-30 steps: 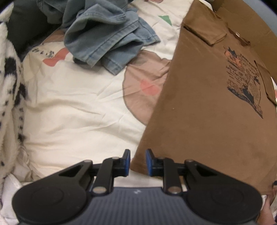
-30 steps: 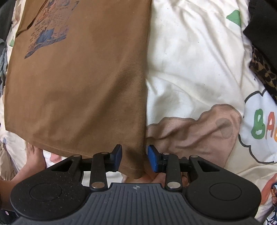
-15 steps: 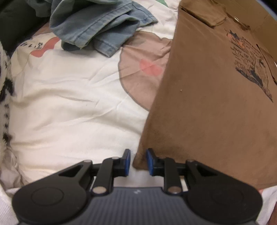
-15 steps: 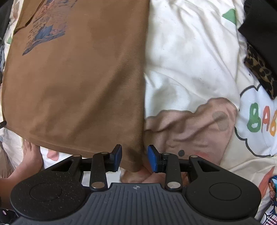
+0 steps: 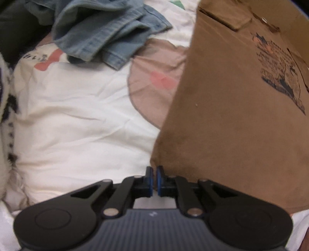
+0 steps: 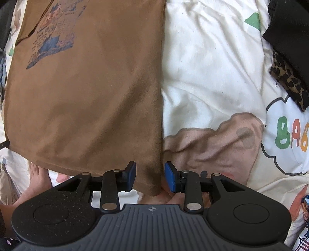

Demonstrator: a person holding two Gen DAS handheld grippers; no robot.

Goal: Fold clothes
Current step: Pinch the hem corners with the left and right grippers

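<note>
One brown T-shirt (image 6: 92,100) — left gripper (image 5: 154,180) fingers nearly closed beside its corner, right gripper (image 6: 150,178) fingers spread astride corner.

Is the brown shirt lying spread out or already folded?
Partly folded: the brown shirt lies flat as a narrow panel with straight side edges, and a sleeve is turned in over its top.

**Layout on bed**

T-shirt (image 5: 231,115) flat on bedsheet (image 5: 77,115). Denim garment (image 5: 108,36) heaped behind, left of it. Dark clothes (image 6: 289,38) off to right, well apart. Possibly a foot (image 6: 36,185) under the shirt's near edge.
</note>
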